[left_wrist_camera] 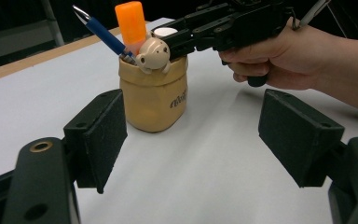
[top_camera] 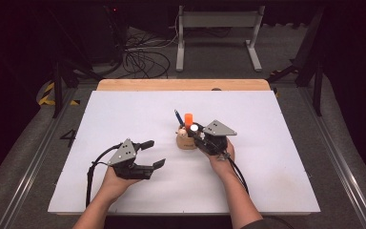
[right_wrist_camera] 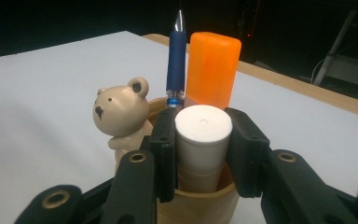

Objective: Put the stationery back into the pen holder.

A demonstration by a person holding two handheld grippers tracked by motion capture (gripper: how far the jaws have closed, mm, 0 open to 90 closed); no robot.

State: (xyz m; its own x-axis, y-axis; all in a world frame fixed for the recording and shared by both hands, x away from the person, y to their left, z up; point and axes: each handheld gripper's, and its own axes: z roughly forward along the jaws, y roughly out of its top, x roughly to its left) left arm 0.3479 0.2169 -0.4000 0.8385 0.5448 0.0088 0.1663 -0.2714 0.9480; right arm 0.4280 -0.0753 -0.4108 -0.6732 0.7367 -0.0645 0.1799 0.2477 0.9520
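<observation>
Right gripper [right_wrist_camera: 201, 154] clamped on a white capped cylinder [right_wrist_camera: 203, 140], pads pressed against both its sides. Cylinder stood upright inside a tan rounded pot [left_wrist_camera: 154, 95] near the white table's [top_camera: 124, 114] middle, beside an orange capped tube [right_wrist_camera: 212, 70], a blue pen [right_wrist_camera: 176, 65] and a small beige bear figure [right_wrist_camera: 121, 114] on the rim. Left gripper [left_wrist_camera: 191, 135] sat well apart from the pot, jaws wide, nothing between them.

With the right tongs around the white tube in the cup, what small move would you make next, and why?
Probably lift the right tongs straight up: they are clamped on the white tube standing in the tan cup, close beside the orange marker and blue pen.
</observation>
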